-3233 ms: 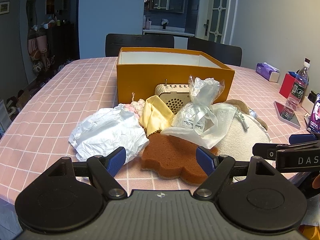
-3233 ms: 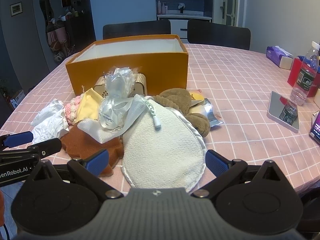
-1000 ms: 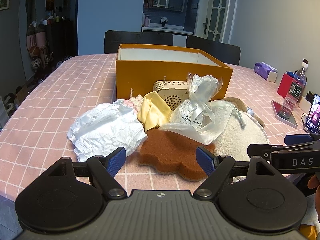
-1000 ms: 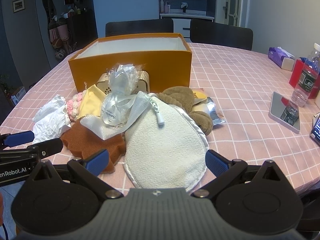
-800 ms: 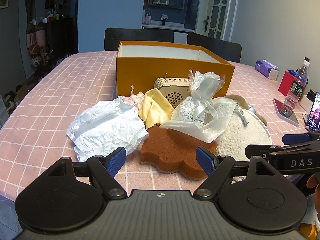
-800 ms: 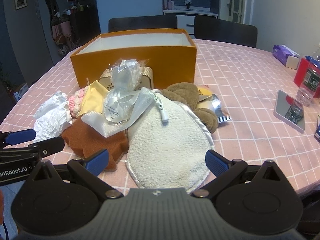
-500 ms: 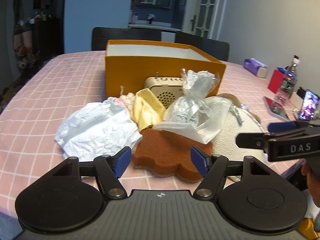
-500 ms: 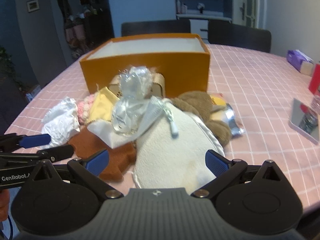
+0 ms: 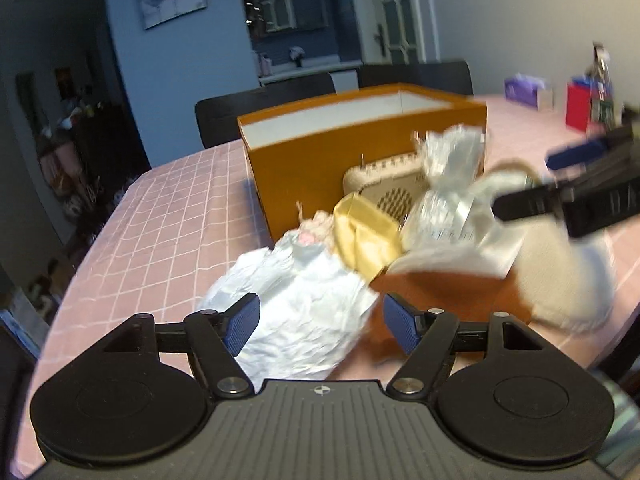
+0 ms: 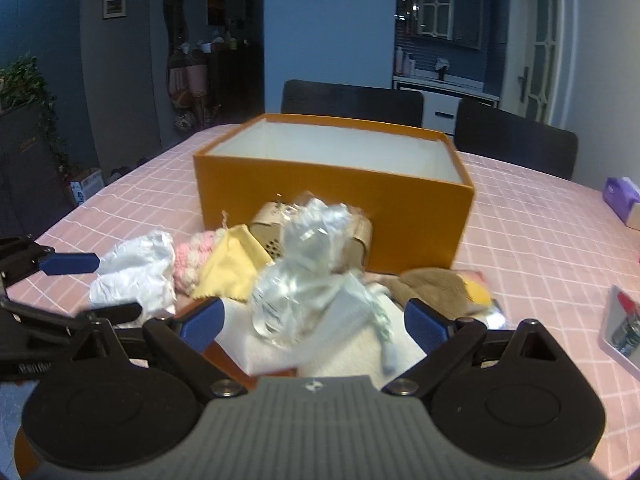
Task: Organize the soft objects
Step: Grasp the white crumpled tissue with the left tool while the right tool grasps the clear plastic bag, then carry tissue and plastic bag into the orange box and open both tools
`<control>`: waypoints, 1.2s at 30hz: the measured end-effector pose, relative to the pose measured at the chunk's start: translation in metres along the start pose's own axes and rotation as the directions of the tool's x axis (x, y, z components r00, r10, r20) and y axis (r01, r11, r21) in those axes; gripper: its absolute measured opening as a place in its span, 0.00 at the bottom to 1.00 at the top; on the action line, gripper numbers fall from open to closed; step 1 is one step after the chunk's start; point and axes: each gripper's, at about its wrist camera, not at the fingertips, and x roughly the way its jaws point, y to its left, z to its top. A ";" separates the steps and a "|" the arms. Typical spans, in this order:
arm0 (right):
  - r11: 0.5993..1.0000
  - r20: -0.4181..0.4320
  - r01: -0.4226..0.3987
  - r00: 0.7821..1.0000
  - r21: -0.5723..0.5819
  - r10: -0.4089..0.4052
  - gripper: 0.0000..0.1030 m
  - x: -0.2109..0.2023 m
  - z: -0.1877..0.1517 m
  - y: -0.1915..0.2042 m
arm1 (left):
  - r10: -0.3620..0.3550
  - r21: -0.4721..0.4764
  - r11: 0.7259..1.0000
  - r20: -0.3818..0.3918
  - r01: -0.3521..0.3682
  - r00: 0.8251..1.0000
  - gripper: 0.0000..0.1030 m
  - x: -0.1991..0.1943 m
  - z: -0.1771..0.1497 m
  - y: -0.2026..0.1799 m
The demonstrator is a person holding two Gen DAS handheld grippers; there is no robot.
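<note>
An open orange box stands on the pink checked table. In front of it lies a pile: a crumpled white wad, a yellow cloth, a pink knitted piece, a clear plastic gift bag, a brown sponge, a cream pad and a brown plush. My left gripper is open, its jaws on either side of the white wad. My right gripper is open just before the gift bag.
A perforated wooden box leans against the orange box. A purple tissue pack, a red item with a bottle and a mirror tray sit at the right. Dark chairs stand behind the table.
Both grippers have moved forward and left toward the pile. The left one now frames the white wad instead of the sponge; the right one now faces the gift bag. Both stay open.
</note>
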 end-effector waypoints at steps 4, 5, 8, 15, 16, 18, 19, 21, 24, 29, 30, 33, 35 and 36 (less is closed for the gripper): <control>1.000 -0.006 -0.016 1.000 0.011 0.016 0.92 0.014 0.007 0.005 | 0.055 0.132 0.990 -0.012 -0.053 0.998 0.84 0.007 -0.007 -0.006; 1.000 -0.007 -0.019 1.000 0.013 0.019 0.92 0.018 0.009 0.006 | 0.059 0.163 0.985 -0.017 -0.056 0.998 0.85 0.009 -0.008 -0.009; 1.000 0.000 -0.023 1.000 0.010 0.023 0.92 0.027 0.014 0.008 | 0.075 0.227 0.972 -0.051 -0.062 0.996 0.85 0.018 -0.016 -0.016; 1.000 0.011 0.007 1.000 0.006 -0.007 0.89 0.047 0.025 0.007 | 0.189 0.320 0.934 -0.062 -0.160 0.980 0.79 0.038 -0.022 -0.027; 1.000 0.003 0.012 1.000 0.012 -0.012 0.85 0.051 0.025 0.007 | 0.192 0.325 0.932 -0.065 -0.161 0.979 0.77 0.040 -0.021 -0.028; 1.000 -0.006 0.016 1.000 0.026 -0.016 0.76 0.056 0.025 0.004 | 0.209 0.352 0.919 -0.057 -0.177 0.976 0.73 0.043 -0.022 -0.031; 0.999 -0.009 0.013 1.000 0.032 -0.013 0.71 0.058 0.024 0.004 | 0.220 0.366 0.912 -0.051 -0.187 0.974 0.70 0.044 -0.022 -0.033; 0.999 -0.011 0.014 1.000 0.033 -0.014 0.64 0.060 0.024 0.003 | 0.232 0.379 0.904 -0.042 -0.199 0.972 0.62 0.046 -0.022 -0.035; 1.000 0.003 0.020 1.000 0.020 -0.020 0.47 0.059 0.023 0.003 | 0.262 0.394 0.890 -0.030 -0.229 0.965 0.45 0.050 -0.023 -0.038; 1.000 0.040 0.004 0.999 0.007 -0.004 0.40 0.049 0.028 -0.002 | 0.259 0.328 0.913 -0.010 -0.242 0.966 0.24 0.039 -0.015 -0.027; 1.000 0.053 -0.005 0.999 0.011 0.004 0.40 0.045 0.031 -0.005 | 0.260 0.308 0.918 0.001 -0.248 0.966 0.21 0.034 -0.011 -0.024; 0.998 0.087 -0.047 0.995 0.045 0.043 0.40 0.034 0.039 -0.016 | 0.265 0.243 0.932 0.042 -0.268 0.963 0.19 0.017 0.000 -0.014; 0.994 0.099 -0.073 0.993 0.083 0.065 0.40 0.028 0.045 -0.025 | 0.269 0.222 0.934 0.079 -0.280 0.960 0.19 0.006 0.009 -0.011; 0.992 0.102 -0.083 0.992 0.099 0.073 0.40 0.026 0.047 -0.029 | 0.263 0.211 0.937 0.096 -0.278 0.960 0.19 0.001 0.014 -0.009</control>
